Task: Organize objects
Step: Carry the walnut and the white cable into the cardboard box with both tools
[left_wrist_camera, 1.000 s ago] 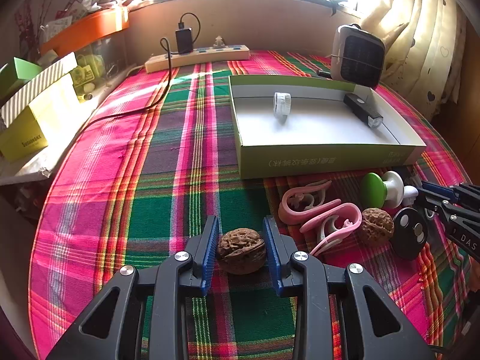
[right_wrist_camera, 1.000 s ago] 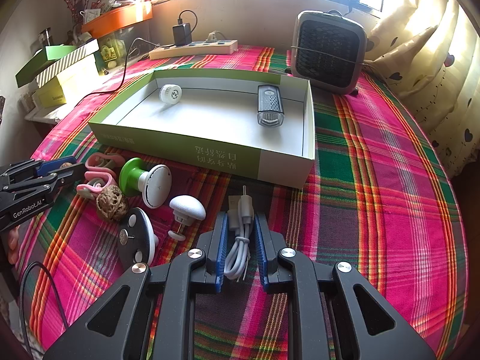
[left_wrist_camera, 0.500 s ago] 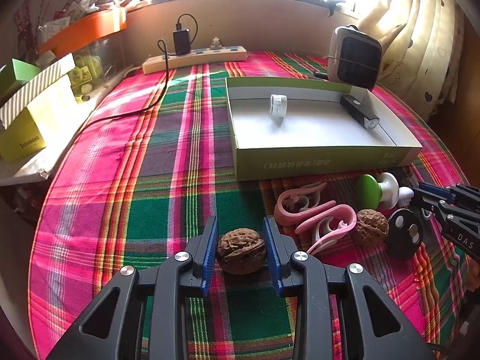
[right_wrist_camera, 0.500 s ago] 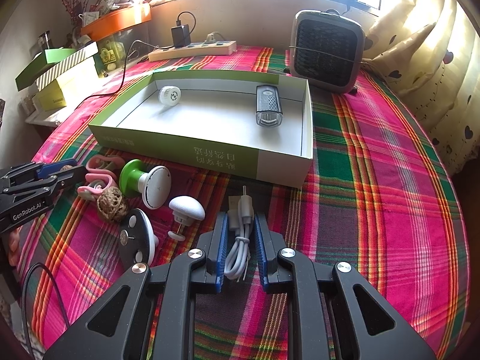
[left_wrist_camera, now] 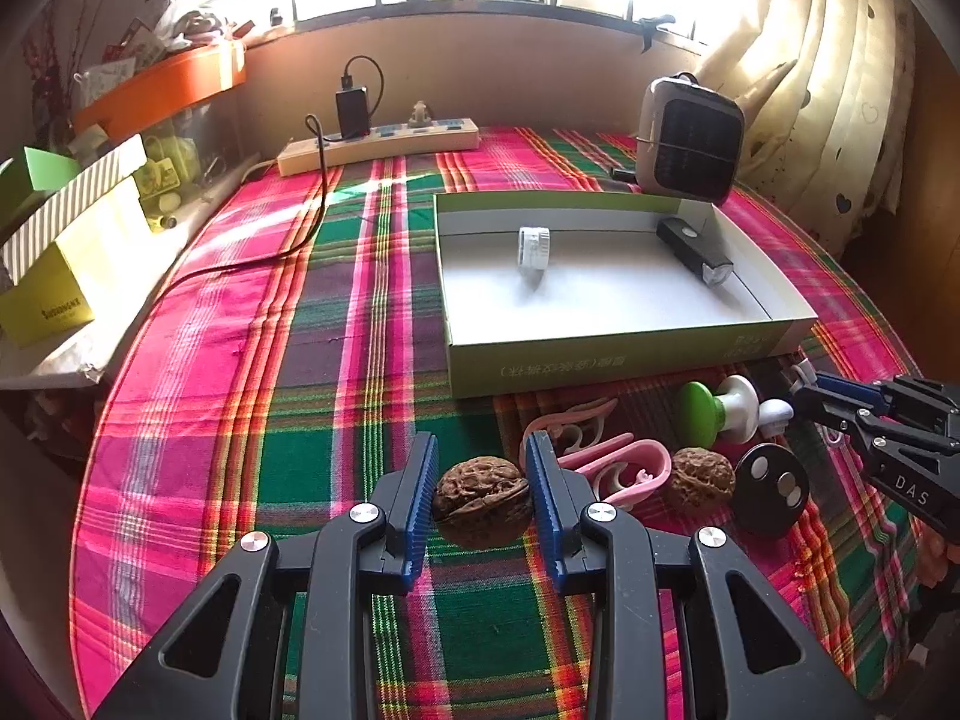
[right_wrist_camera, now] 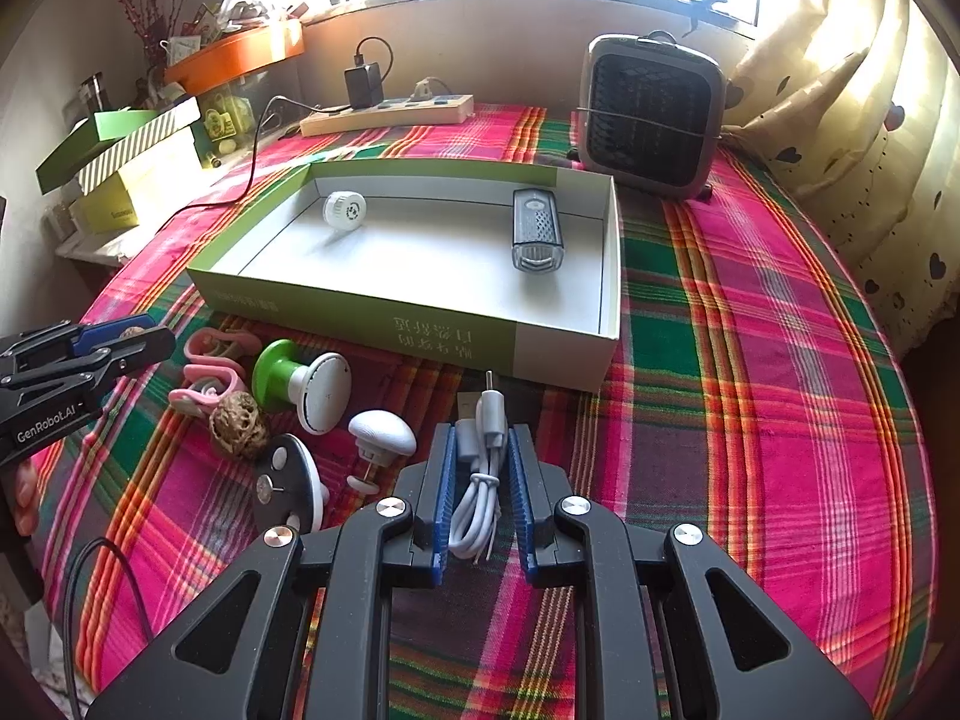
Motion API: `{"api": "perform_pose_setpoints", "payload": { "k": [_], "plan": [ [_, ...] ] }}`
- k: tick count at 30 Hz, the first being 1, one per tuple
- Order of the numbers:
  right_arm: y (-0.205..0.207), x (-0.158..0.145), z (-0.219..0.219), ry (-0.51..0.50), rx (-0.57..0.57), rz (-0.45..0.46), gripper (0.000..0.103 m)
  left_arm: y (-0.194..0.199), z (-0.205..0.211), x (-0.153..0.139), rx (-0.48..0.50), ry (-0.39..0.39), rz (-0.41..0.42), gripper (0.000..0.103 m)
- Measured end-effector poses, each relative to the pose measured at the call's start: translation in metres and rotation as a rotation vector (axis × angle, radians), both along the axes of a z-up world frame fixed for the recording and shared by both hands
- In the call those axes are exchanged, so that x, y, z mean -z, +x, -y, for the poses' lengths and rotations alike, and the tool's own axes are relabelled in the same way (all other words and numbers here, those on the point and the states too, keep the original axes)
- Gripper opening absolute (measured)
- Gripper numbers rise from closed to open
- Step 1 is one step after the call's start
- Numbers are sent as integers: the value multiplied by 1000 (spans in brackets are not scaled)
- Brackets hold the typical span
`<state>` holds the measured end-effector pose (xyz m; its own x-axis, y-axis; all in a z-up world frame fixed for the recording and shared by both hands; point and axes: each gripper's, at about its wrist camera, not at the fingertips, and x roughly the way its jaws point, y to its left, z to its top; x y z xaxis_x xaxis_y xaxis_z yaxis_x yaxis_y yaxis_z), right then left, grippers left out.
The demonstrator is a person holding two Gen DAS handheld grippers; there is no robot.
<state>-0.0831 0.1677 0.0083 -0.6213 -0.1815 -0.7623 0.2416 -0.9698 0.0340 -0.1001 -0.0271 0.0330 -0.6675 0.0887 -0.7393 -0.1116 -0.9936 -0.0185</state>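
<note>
My left gripper (left_wrist_camera: 482, 456) is shut on a brown walnut (left_wrist_camera: 482, 501), held above the plaid cloth. My right gripper (right_wrist_camera: 478, 435) is shut on a coiled white cable (right_wrist_camera: 477, 474). The open green-and-white box (right_wrist_camera: 384, 318) lies ahead; it shows in the left wrist view (left_wrist_camera: 600, 360) too. Inside it are a white round cap (right_wrist_camera: 345, 210) and a dark bike light (right_wrist_camera: 536, 237). In front of the box lie a second walnut (right_wrist_camera: 238, 425), pink clips (right_wrist_camera: 207, 369), a green-and-white knob (right_wrist_camera: 300, 381), a white mushroom knob (right_wrist_camera: 382, 435) and a black disc (right_wrist_camera: 285, 489).
A grey fan heater (right_wrist_camera: 651, 114) stands behind the box at the right. A power strip (right_wrist_camera: 387, 111) with a charger lies at the back edge. Boxes (right_wrist_camera: 129, 168) are stacked at the left. Curtains (right_wrist_camera: 840, 120) hang at the right.
My left gripper has lifted and drawn back a little with the walnut. My right gripper holds the cable almost still.
</note>
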Motion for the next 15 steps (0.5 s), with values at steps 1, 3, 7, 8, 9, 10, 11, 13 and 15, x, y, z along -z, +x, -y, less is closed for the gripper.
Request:
{"api": "perform_pose_setpoints", "payload": {
  "k": [1,3,7,8,9,10,11,13,15],
  "plan": [
    [0,-1,-1,-3,1,0,18,0,-1,-2,3,0,-4,28],
    [0,-3,-2,-13,0,-1,18,-1,-3,-5,9,1,-8,28],
    [0,-8,-3,-23,-3,-8,18,-4,-6,-12,18,7,-18,28],
    [0,-10,-3,-31,-5,-9,18,-5,-7,-13,20,9,-21,28],
    [0,-12,-4,-34,-6,-12,18,-6,-8,-15,24,12,-24,28],
    [0,-15,-4,-33,-6,-20,18,-8,-9,-17,27,14,-27,28],
    [0,-17,-4,-34,-5,-24,18,-8,-10,-19,31,15,-30,28],
    [-1,-21,-4,-40,-7,-30,18,-12,-12,-22,37,16,-35,28],
    [-3,-23,-5,-45,-6,-33,18,-15,-13,-25,42,22,-39,28]
  ]
}}
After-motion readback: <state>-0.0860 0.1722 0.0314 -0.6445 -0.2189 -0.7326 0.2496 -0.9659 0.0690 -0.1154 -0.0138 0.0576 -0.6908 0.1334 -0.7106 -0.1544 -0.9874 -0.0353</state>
